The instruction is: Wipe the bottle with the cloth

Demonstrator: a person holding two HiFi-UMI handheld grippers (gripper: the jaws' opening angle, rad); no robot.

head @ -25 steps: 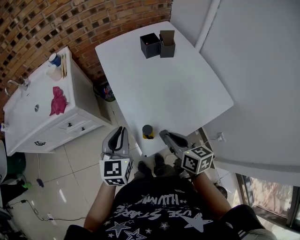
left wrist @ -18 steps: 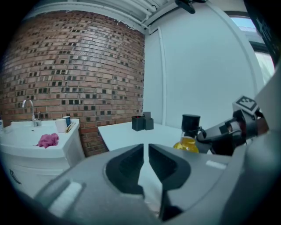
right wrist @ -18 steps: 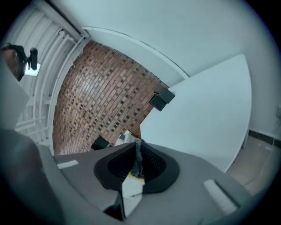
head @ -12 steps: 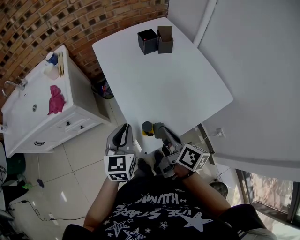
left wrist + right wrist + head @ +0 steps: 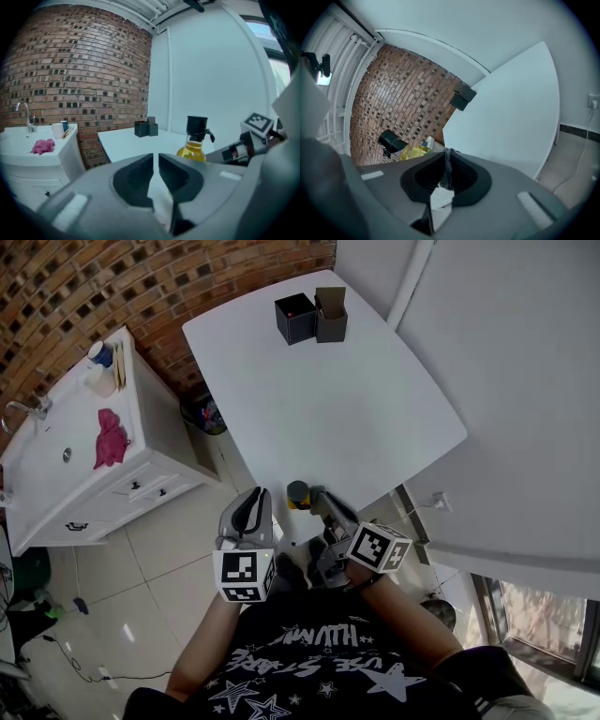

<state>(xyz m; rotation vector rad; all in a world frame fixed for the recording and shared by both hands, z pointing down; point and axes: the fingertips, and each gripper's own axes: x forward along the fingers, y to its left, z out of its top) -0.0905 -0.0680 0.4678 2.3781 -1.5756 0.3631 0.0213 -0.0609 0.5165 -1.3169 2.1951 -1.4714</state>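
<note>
Now the upright black-capped yellow bottle (image 5: pixel 297 494) is flanked by the shut, empty left gripper (image 5: pixel 254 495) and the nearer right gripper (image 5: pixel 318 496) clenching grey cloth (image 5: pixel 447 165).

The left gripper (image 5: pixel 251 505) edges in toward the bottle (image 5: pixel 298 493), while the right gripper (image 5: pixel 319 498) rolls over and its tip draws up just beside it.

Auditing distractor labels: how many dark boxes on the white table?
2. Both at the white table's far end, side by side: black box left, taller open box right. None apparently hidden.
</note>
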